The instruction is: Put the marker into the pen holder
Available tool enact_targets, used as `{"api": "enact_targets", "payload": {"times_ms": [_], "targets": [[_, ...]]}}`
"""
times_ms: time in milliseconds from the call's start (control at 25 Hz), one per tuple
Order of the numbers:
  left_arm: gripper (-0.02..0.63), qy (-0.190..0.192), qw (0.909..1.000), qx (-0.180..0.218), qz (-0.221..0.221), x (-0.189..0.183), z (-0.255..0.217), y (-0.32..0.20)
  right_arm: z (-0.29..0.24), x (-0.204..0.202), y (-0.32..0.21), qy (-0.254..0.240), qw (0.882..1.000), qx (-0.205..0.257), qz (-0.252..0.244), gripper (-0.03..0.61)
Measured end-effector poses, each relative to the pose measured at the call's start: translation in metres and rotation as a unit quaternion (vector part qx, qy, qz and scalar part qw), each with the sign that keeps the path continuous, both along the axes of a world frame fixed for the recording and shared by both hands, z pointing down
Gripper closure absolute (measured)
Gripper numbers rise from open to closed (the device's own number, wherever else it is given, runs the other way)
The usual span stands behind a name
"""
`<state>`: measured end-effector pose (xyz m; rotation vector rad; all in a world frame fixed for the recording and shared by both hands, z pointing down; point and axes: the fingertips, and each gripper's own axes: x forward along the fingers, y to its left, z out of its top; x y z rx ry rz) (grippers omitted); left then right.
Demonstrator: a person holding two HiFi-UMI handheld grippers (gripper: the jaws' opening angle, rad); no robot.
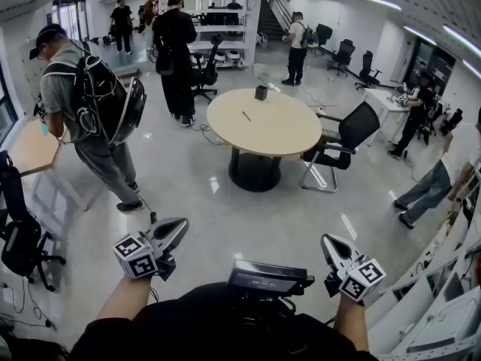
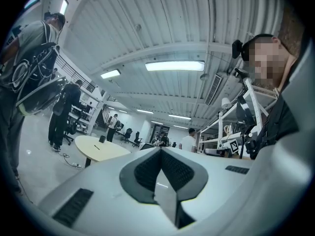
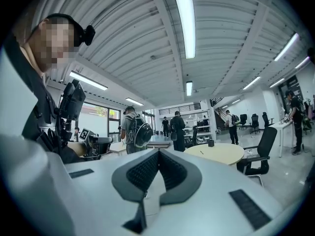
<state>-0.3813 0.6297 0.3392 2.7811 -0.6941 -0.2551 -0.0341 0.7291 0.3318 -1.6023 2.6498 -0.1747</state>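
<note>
Open floor [image 1: 225,216] runs to the near edge of the round table [image 1: 289,130]. A black chair [image 1: 353,130] crowds its right edge, the pen holder [image 1: 261,92] sits at its far edge, and a person with a backpack [image 1: 83,96] stands off its left.

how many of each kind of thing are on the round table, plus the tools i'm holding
marker: 1
pen holder: 1
tools, both shut and empty: 2 (left tool, right tool)
total: 4
</note>
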Motion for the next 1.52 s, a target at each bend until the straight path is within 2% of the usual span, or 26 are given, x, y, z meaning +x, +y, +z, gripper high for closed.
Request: {"api": "enact_targets", "payload": {"times_ms": [440, 720, 960, 1520], "targets": [[0.618, -0.012, 0.9999, 0.002, 0.012, 0.046, 0.005, 0.014, 0.003, 0.034, 0.019, 0.001, 1.000, 0.008, 0.002, 0.575], [0.618, -0.011, 0.9997, -0.005, 0.021, 0.051, 0.009, -0.002, 0.005, 0.038, 0.007, 0.003, 1.000, 0.001, 0.009, 0.575], [0.618, 0.004, 0.9993, -0.008, 0.036, 0.034, 0.016, -0.050, 0.004, 0.017, -0.033, 0.015, 1.000, -0.005, 0.024, 0.575], [0.618, 0.005, 0.9955, 0.006, 0.094, -0.024, 0.001, -0.224, -0.031, -0.060, -0.181, 0.031, 0.997, 0.006, 0.076, 0.575]]}}
